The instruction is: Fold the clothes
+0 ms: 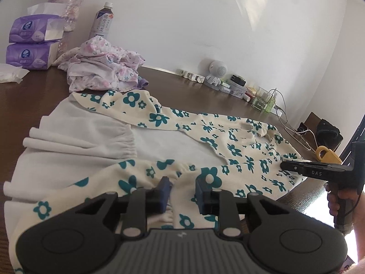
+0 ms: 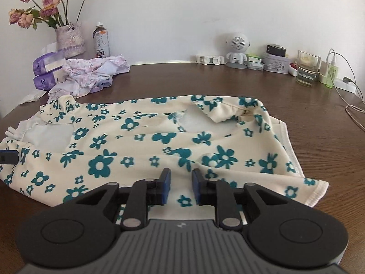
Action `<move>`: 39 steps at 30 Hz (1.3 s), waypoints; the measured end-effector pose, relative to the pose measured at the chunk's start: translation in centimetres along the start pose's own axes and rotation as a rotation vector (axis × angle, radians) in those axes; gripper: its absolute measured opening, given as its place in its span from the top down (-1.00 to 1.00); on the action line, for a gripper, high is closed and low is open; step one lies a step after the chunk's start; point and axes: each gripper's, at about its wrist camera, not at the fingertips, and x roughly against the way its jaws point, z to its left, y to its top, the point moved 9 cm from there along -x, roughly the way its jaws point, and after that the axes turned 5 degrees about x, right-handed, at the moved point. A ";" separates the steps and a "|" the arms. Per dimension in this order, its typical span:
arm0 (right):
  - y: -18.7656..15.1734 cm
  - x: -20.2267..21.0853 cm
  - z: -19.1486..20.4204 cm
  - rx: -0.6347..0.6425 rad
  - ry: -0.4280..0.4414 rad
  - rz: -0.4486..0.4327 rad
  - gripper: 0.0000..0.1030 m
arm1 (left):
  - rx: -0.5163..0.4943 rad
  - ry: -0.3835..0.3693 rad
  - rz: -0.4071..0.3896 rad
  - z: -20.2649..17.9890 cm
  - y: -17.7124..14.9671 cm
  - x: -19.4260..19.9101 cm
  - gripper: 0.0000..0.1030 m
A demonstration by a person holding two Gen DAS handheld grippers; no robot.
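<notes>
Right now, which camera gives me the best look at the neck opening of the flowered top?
The right wrist view: the neck opening faces the camera, with the pale inner fabric showing. In the left wrist view the same neck opening sits far off, seen edge-on and small. The flowered top lies spread on the table.

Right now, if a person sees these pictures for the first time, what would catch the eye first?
Most striking is the cream garment with teal flowers, spread across the brown table, with both grippers, left and right, open over its near edge. Behind it at the left lies a crumpled pink floral heap, next to a vase of dried roses near the wall.
</notes>
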 end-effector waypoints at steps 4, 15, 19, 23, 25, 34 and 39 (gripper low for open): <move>0.1 0.8 -2.4 -0.022 -0.055 -0.031 0.80 | 0.006 0.020 -0.006 0.0 -0.1 0.1 0.59; -0.8 0.3 -6.0 -0.004 -0.149 0.001 0.66 | 0.027 0.054 -0.024 0.0 -0.3 0.1 0.59; -0.9 0.3 -6.1 -0.008 -0.136 0.002 0.65 | 0.020 0.060 -0.024 -0.1 -0.2 0.0 0.58; -0.8 0.2 -6.3 -0.038 -0.128 -0.002 0.65 | 0.020 0.059 -0.024 -0.1 -0.3 0.0 0.58; -0.9 0.3 -6.3 -0.040 -0.132 -0.002 0.65 | 0.021 0.060 -0.025 -0.2 -0.3 0.0 0.58; -0.8 0.2 -6.1 -0.025 -0.147 0.001 0.65 | 0.028 0.086 -0.035 -0.3 -0.4 0.0 0.59; -0.9 0.3 -6.2 -0.038 -0.146 0.001 0.65 | 0.033 0.099 -0.040 -0.4 -0.4 0.1 0.59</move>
